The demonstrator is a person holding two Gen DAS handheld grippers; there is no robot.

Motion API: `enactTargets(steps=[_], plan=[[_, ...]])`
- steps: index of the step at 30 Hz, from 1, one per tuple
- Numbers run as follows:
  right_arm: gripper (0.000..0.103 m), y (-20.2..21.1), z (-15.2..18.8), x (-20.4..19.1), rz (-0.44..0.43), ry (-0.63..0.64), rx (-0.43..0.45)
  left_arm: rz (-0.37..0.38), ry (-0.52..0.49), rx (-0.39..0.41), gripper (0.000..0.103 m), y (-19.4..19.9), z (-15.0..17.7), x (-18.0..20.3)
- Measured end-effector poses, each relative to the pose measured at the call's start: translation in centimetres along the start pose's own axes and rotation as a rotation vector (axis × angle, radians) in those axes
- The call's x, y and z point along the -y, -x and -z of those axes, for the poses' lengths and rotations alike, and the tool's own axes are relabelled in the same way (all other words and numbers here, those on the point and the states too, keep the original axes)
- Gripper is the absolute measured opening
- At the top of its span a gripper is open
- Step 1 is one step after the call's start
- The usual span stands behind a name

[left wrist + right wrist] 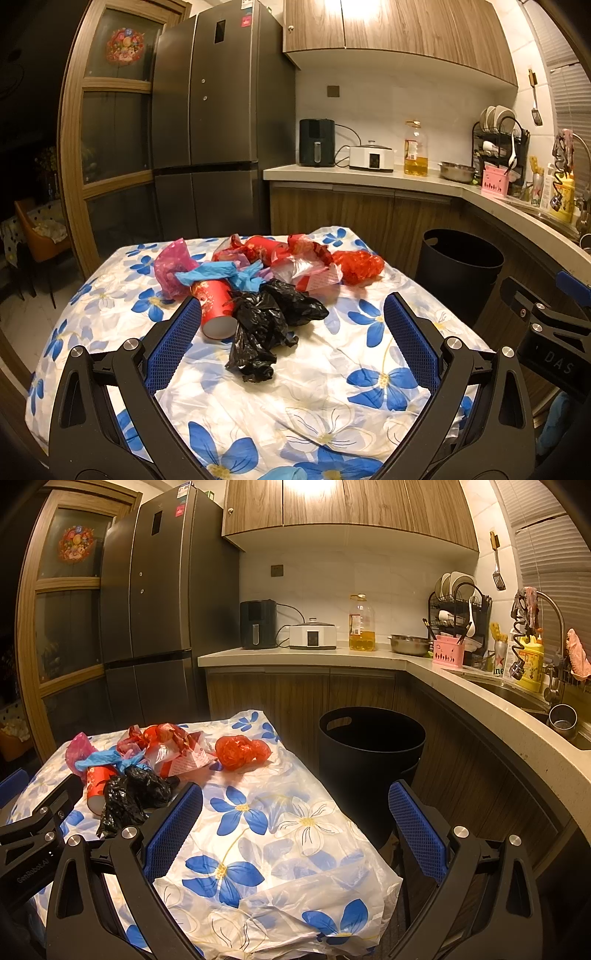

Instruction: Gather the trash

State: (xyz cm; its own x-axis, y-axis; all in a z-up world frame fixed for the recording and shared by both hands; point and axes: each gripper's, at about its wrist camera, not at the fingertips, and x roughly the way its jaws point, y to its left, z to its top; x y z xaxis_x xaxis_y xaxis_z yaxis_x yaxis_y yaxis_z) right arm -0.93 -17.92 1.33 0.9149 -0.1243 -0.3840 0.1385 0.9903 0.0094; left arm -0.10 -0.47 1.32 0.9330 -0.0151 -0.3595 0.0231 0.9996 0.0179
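Partly, the trash pile [258,273] overlapped itself, so the red wrappers at its back were hard to tell apart. It sat at 12 o'clock from the left gripper [291,332], whose blue pads were spread wide and held nothing. The right gripper [295,816] was likewise spread and empty, with the pile at 10 o'clock. A flowered cloth [258,849] covered the table. A black bin [369,746] stood beside it, below the counter [295,655]; its inside was dark.
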Motion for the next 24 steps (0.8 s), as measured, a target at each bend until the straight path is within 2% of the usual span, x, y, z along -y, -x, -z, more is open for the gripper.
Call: enactTargets(steps=[14,19,24], plan=[[0.098,-2.4,1.1,0.2,-0.012,-0.004,0.000,-0.011,0.049,-0.007,0.097,-2.0,1.5,-1.8],[0.098,-4.0,1.6,-0.1,-0.056,-0.003,0.010,-0.017,0.079,0.008,0.097,-3.6,2.6,-3.0],[0.098,-6.4,2.0,-0.4,-0.104,-0.020,-0.025,-0.030,0.106,0.017,0.097,-5.7,3.8,-4.1]])
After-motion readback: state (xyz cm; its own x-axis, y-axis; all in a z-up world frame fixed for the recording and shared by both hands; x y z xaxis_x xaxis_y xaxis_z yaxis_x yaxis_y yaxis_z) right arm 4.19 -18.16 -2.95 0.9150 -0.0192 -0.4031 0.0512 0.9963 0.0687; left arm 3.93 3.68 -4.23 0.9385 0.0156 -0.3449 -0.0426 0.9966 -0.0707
